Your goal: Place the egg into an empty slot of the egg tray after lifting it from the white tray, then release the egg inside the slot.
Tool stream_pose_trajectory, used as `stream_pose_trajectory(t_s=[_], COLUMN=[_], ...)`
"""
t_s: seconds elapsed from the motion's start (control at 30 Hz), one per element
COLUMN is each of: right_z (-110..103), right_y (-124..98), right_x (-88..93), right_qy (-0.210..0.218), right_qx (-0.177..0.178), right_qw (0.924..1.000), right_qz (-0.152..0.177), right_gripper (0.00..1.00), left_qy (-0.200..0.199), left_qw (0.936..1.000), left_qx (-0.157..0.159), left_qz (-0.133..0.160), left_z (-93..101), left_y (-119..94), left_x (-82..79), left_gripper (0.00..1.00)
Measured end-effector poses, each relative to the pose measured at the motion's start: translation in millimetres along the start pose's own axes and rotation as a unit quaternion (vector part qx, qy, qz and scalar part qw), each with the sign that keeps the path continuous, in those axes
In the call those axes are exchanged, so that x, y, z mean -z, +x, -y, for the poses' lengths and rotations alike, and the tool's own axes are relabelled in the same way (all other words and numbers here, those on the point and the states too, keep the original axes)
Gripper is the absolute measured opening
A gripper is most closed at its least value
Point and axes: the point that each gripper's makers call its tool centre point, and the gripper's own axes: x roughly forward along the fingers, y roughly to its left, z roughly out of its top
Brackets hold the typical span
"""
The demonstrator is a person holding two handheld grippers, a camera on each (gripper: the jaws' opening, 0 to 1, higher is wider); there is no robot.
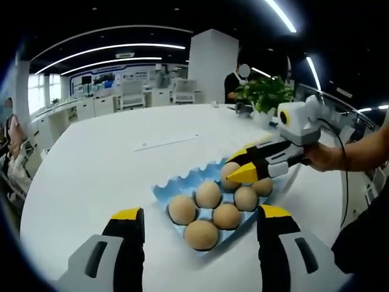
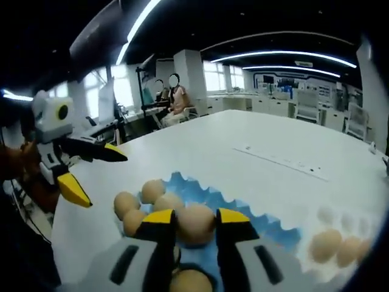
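Right tongs (image 2: 194,226) clenched on an egg (image 2: 196,224), low over the blue egg tray (image 2: 267,228): placing step, near its end by the look of it. Next, probably: settle into a free slot, then ease the jaws apart. Left tongs (image 1: 200,228) released, empty, hovering just short of the tray's near edge. Beyond the left tongs, six eggs seated, the seventh held. Right of the right tongs, the white tray (image 2: 340,246), blurred, about three eggs. All on the white table (image 1: 109,164).

Left gripper view faces blue egg tray (image 1: 182,182) from near; right gripper view closer, opposite side; both share it.
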Motion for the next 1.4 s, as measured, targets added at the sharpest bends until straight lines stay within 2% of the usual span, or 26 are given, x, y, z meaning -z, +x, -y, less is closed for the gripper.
stream_pose_trajectory(t_s=[0.17,0.37,0.9,1.17,1.4], right_z=[-1,-2,-4,1,-1], right_y=[5,8,13,9,-5], right_x=[1.8,6.8,6.0,6.7,9.5], right_qy=[-0.002,-0.001,-0.017,-0.002,0.007], right_qx=[0.0,-0.003,-0.009,-0.006,-0.003], right_qw=[1.0,0.9999,0.9997,0.9999,0.9999], right_qz=[-0.005,-0.014,-0.018,-0.012,-0.008], right_gripper=[0.25,0.26,0.25,0.29,0.29], left_qy=[0.0,0.004,0.003,0.002,-0.006], left_qw=[1.0,1.0,1.0,1.0,0.9999], left_qx=[0.006,0.004,0.003,0.002,0.005], left_qz=[-0.001,-0.002,0.001,0.0,0.006], left_z=[2.8,0.9,-1.2,-1.4,-0.4], left_y=[1,1,2,1,1], left_x=[0.9,1.6,-0.9,0.3,-3.4], left_gripper=[0.7,0.71,0.7,0.68,0.68])
